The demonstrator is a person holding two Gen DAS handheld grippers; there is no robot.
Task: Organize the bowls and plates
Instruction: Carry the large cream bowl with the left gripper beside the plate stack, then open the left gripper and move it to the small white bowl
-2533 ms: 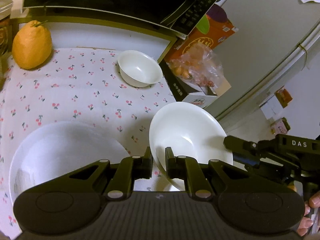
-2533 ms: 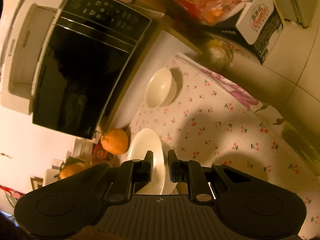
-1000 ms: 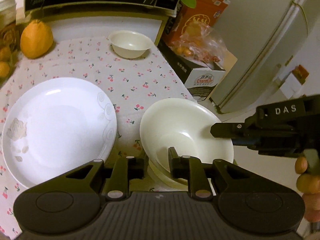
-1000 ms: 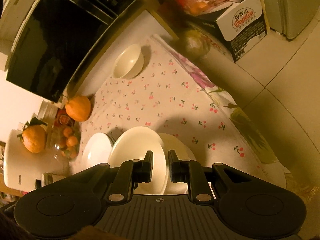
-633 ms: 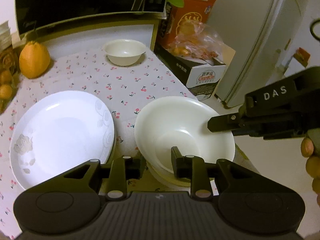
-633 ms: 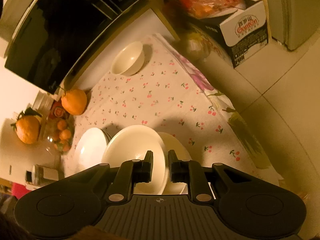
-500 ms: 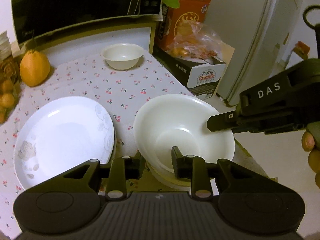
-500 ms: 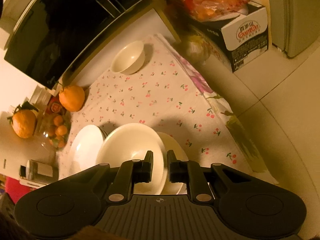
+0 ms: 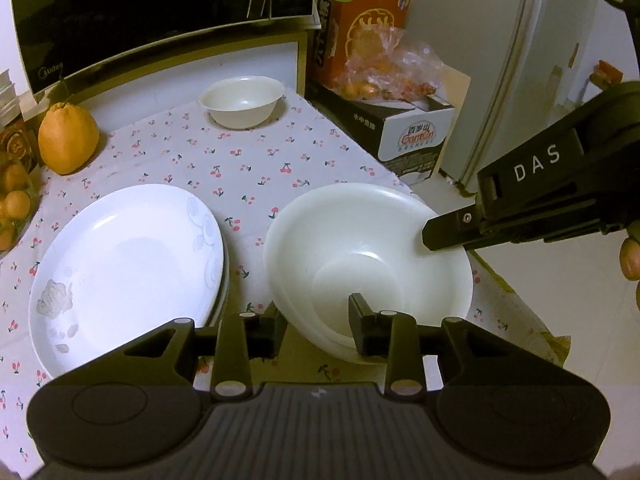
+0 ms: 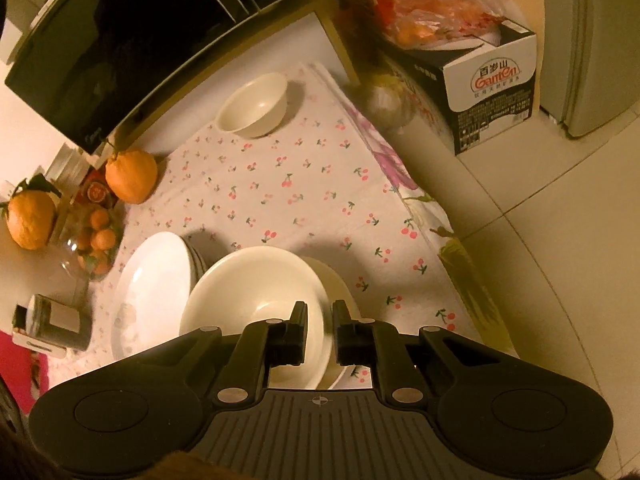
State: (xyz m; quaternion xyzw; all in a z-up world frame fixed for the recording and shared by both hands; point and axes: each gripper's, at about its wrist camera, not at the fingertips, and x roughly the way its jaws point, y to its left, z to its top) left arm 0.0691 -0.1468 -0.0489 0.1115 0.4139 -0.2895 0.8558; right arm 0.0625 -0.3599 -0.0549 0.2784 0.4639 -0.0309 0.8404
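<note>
- Your right gripper (image 10: 320, 334) has its fingers pinched narrow on the rim of the big white bowl (image 9: 368, 264), which sits nested on another bowl at the lower centre of both views, near the table (image 9: 256, 168) edge.
- Your left gripper (image 9: 316, 330) has just been opening its fingers; they straddle the bowl's near rim with a gap and do not seem to press it.
- I judge the step to be seating this bowl onto its stack: the left has let go, the right has not yet.
- Next, ease the right fingers apart and draw clear without dragging the rim.
- The small bowl (image 9: 242, 101) waits in the upper centre, by the microwave (image 9: 152, 12); it looks like the remaining piece to fetch.
- The plates (image 9: 124, 268) lie stacked at lower left, just beside the bowls.
</note>
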